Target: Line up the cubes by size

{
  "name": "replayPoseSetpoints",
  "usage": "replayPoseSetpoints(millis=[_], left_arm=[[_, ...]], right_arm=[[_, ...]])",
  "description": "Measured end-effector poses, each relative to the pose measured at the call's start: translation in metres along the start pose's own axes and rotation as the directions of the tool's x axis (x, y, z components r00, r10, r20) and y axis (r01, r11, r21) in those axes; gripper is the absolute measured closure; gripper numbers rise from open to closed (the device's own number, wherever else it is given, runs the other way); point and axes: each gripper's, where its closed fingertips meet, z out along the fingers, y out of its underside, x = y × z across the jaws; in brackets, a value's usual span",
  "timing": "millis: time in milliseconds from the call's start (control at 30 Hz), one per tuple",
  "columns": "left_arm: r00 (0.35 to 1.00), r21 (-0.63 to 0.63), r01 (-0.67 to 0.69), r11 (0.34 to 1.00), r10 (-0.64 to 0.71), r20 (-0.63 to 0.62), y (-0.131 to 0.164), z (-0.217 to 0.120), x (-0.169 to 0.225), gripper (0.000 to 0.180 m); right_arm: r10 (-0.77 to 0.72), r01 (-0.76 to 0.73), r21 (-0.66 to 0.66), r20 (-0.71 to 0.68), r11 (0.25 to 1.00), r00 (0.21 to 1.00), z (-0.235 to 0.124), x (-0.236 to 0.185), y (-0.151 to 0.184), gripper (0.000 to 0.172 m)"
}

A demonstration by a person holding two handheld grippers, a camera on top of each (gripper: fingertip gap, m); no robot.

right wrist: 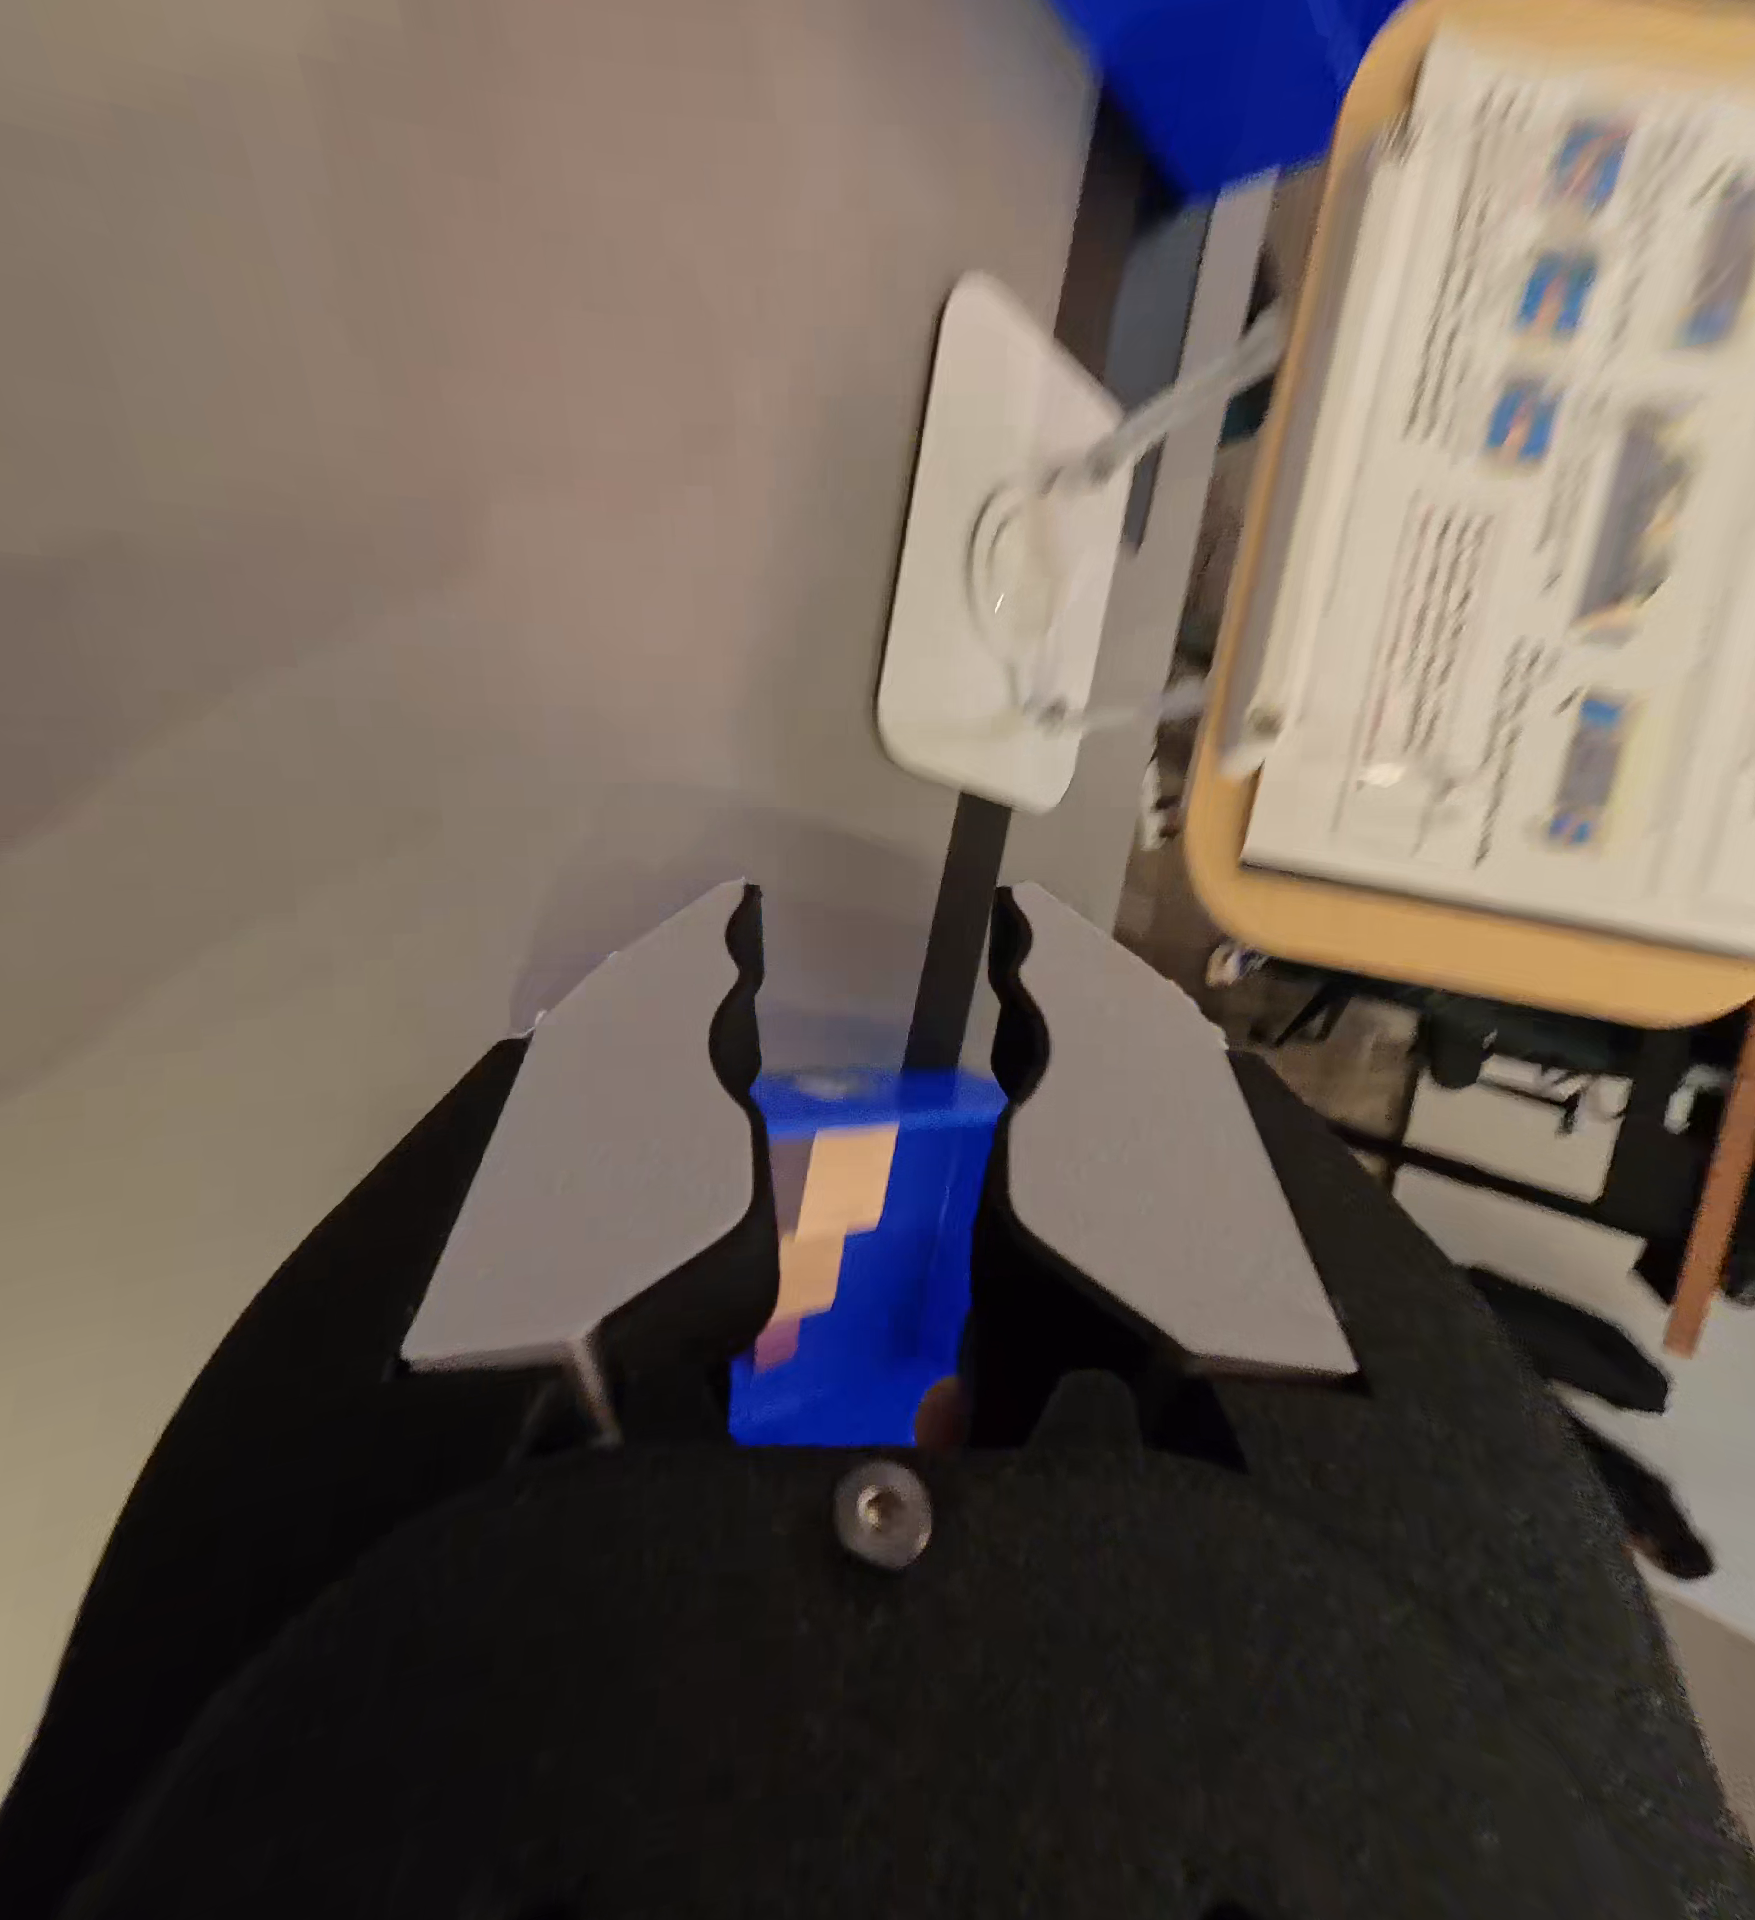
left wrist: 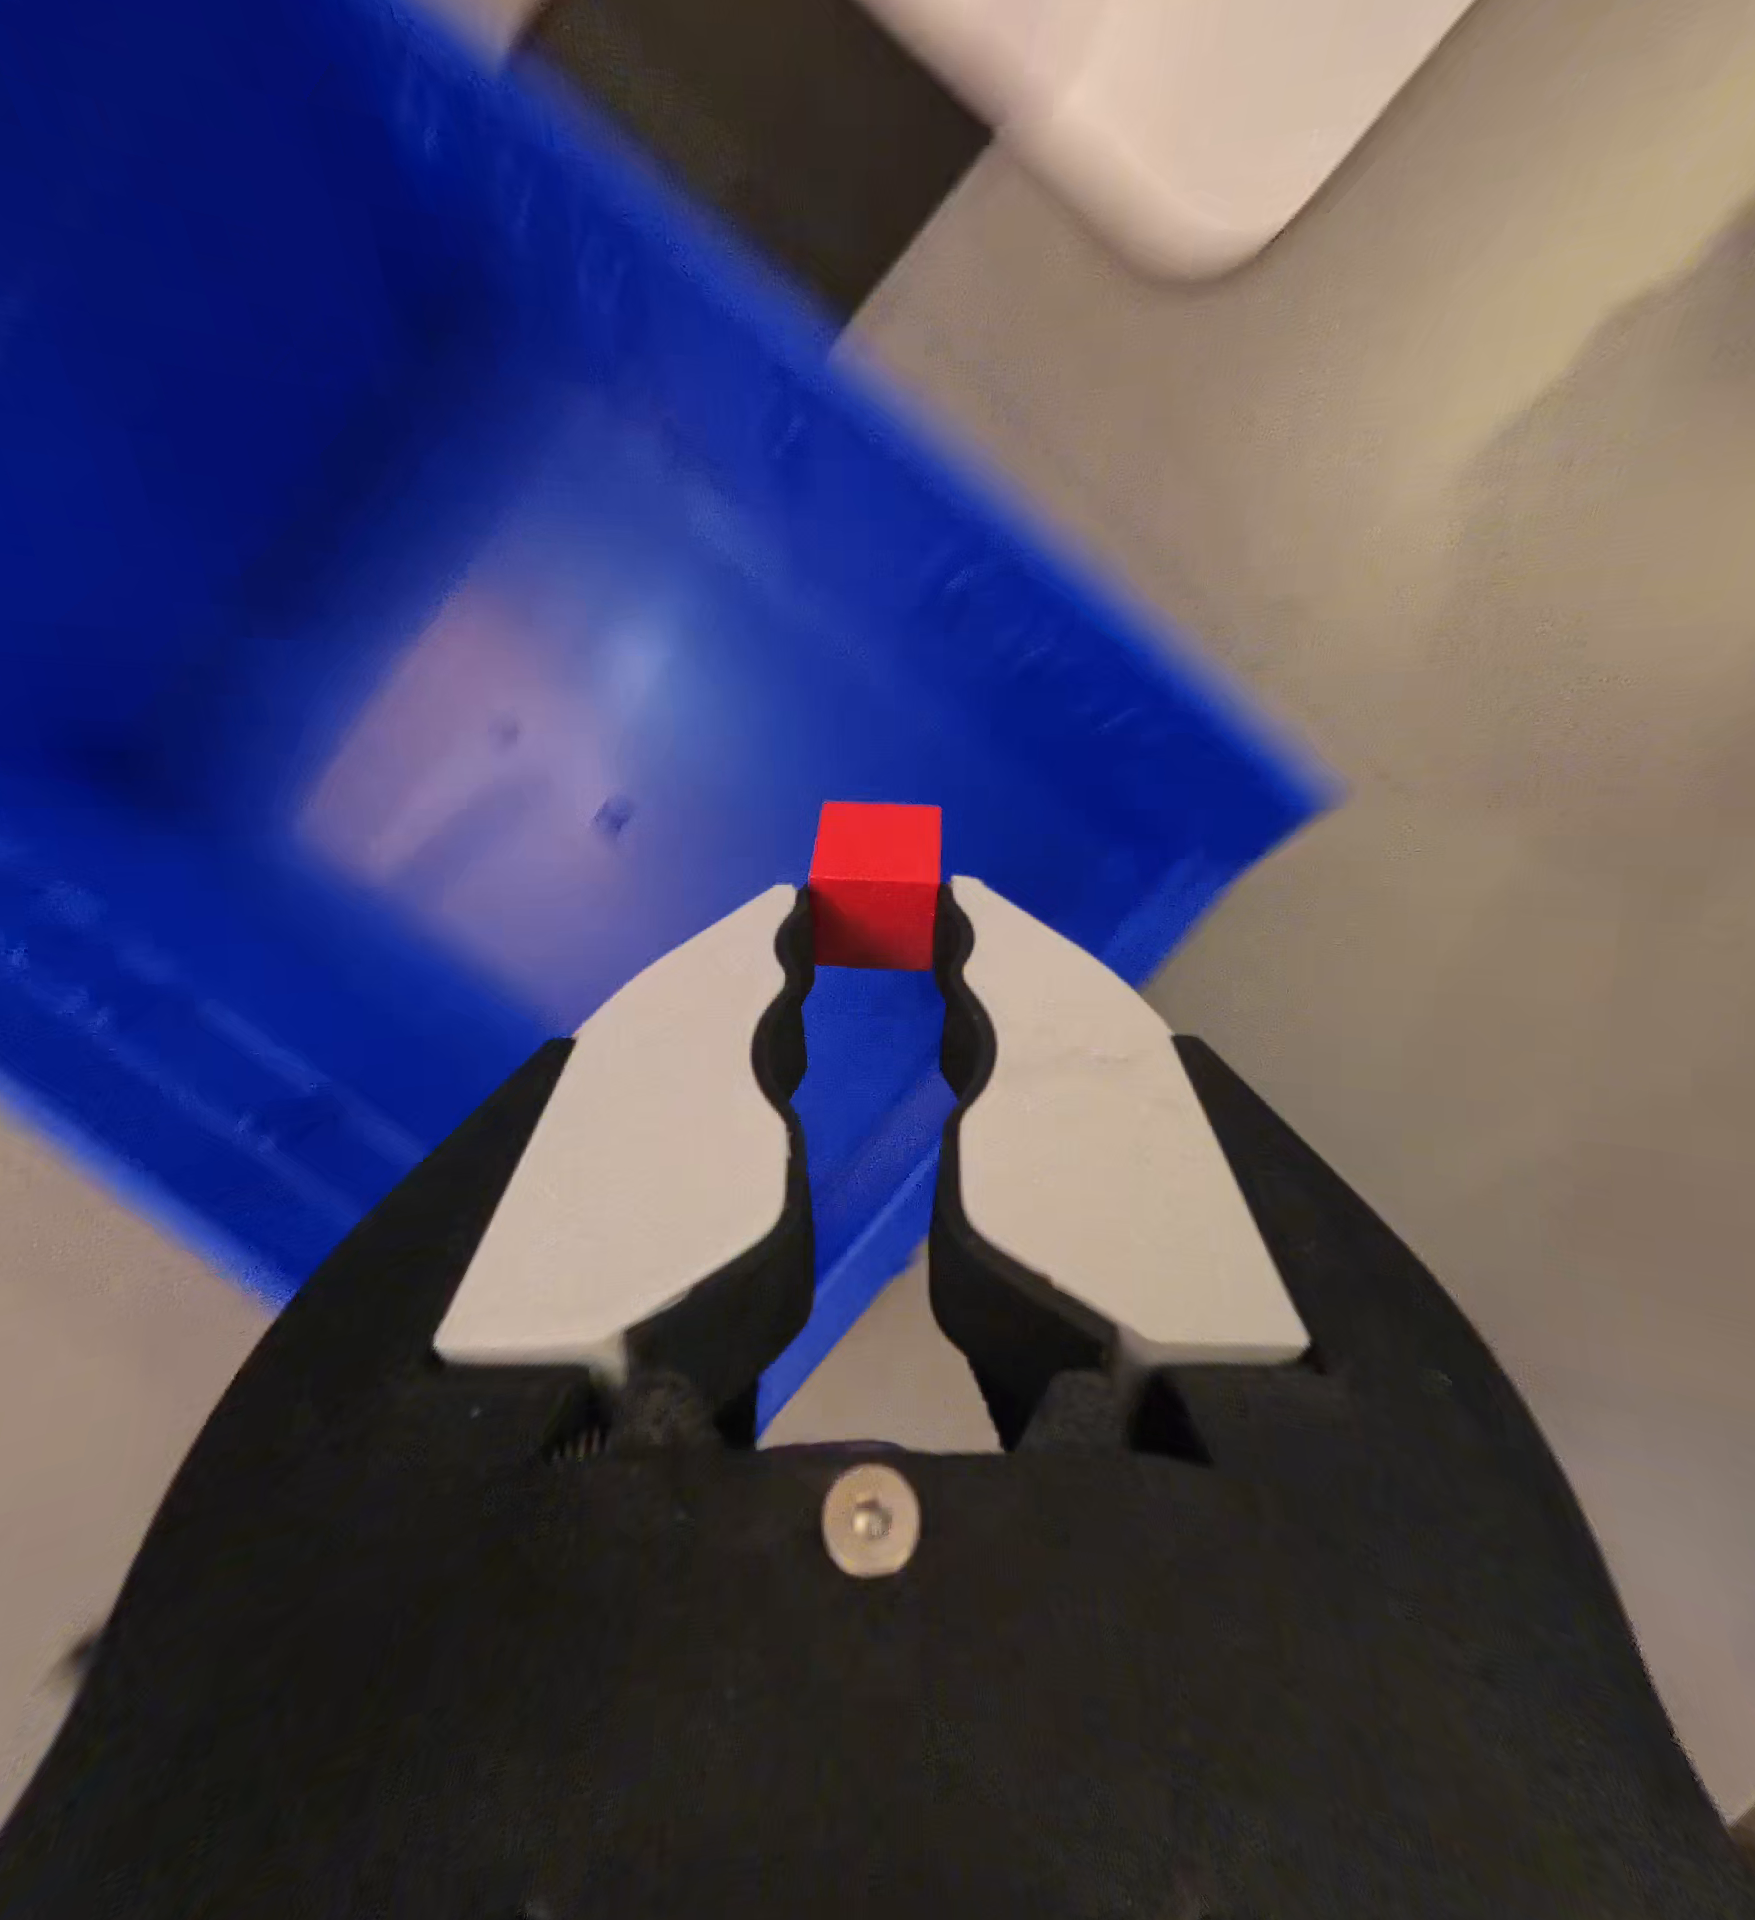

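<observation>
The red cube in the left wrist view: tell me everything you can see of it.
The red cube is small, plain and matte, with sharp edges and no markings; its material cannot be told. It sits level at the very tips of the left gripper, whose black-padded fingers press on its two sides. It is lifted in front of the blurred blue bin; nothing else touches it.

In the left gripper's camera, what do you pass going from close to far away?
Left gripper pinching the small red cube → blue bin → white thing at the far table edge.
</observation>
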Motion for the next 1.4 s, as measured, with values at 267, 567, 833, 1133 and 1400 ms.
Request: replayPoseSetpoints(millis=[267, 567, 833, 1133, 1400], left_arm=[[0.888, 0.528, 0.059, 0.847, 0.197, -0.415, -0.11, -0.056, 0.172, 0.159], [0.653, 0.6, 0.17, 0.782, 0.367, -0.663, -0.153, -0.051, 0.29, 0.159], [0.543, 0.607, 0.197, 0.77, 0.43, -0.721, -0.165, -0.047, 0.329, 0.159], [0.466, 0.601, 0.231, 0.765, 0.455, -0.758, -0.17, -0.045, 0.347, 0.16], [0.599, 0.636, 0.151, 0.757, 0.442, -0.668, -0.173, -0.035, 0.331, 0.138]], right_arm=[[-0.013, 0.099, 0.371, -0.227, 0.924, 0.974, 0.028, 0.02, -0.126, 0.129], [-0.015, 0.192, 0.463, -0.358, 0.865, 0.934, 0.042, 0.034, -0.177, 0.131], [-0.045, 0.207, 0.471, -0.332, 0.857, 0.942, 0.048, 0.023, -0.176, 0.137], [-0.032, 0.195, 0.475, -0.329, 0.858, 0.944, 0.038, 0.019, -0.172, 0.15], [0.001, 0.109, 0.392, -0.27, 0.913, 0.963, 0.014, 0.025, -0.12, 0.15]])
